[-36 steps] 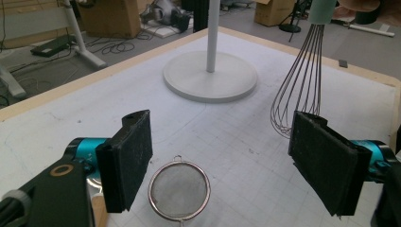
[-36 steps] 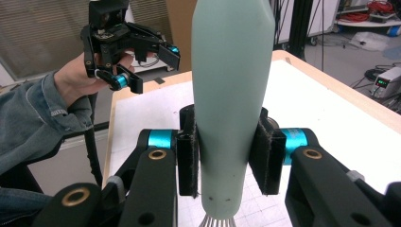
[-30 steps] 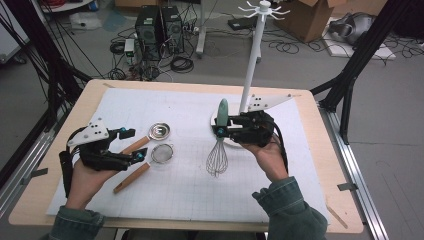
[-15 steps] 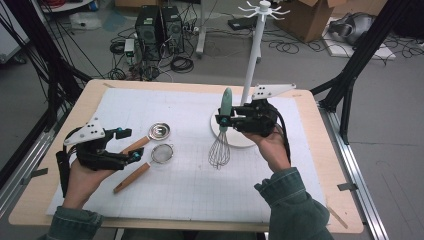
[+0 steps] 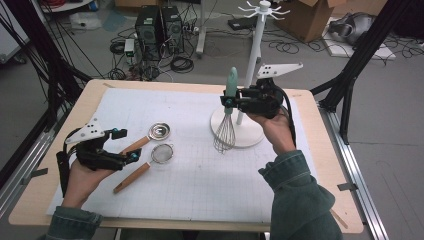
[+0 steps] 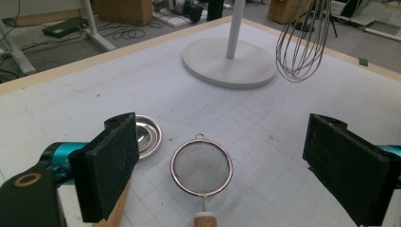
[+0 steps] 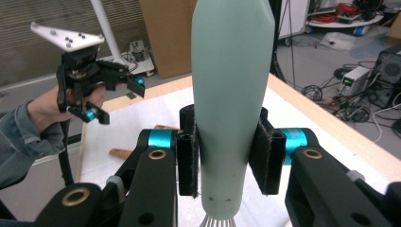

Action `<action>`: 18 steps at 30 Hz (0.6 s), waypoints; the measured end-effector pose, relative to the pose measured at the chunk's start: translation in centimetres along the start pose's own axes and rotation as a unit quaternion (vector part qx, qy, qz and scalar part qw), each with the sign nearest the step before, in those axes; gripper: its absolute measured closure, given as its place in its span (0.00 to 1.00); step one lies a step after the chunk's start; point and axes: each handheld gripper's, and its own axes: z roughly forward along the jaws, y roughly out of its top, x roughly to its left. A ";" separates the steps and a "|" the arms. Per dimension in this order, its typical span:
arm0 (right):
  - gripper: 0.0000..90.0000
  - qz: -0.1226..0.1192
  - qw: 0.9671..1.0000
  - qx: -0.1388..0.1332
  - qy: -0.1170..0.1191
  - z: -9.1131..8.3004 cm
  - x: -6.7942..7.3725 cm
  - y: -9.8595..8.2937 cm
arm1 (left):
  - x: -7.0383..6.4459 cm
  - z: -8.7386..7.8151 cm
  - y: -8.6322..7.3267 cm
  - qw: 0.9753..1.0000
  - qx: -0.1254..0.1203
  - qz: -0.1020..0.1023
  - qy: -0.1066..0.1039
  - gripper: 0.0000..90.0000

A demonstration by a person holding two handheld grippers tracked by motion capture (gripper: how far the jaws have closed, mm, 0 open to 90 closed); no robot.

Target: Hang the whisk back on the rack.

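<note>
**Whisk held up beside the stand**

My right tongs [image 7: 222, 163] are clamped on the green handle of the whisk [image 5: 226, 131], which hangs upright above the tabletop [image 5: 200, 200], just beside the white stand [image 5: 250, 75]. My left tongs [image 6: 222, 165] are wide apart, low over the strainer [image 6: 202, 168], with a small steel cup [image 6: 146, 135] beside it.

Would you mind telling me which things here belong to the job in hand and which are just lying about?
In the job:
whisk, held up by the right gripper
white hook stand

Lying about:
strainer
small metal dish
</note>
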 end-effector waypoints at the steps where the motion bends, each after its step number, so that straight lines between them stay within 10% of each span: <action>1: 0.75 0.001 1.000 0.000 -0.003 -0.1 -0.1 0.3 | 0.0 0.0 0.0 1.000 0.001 -0.001 0.001 0.12; 18: 0.75 0.002 1.000 -0.009 -0.030 -1.0 -1.8 3.8 | 0.4 -0.3 -0.3 1.000 0.001 -0.005 0.013 0.07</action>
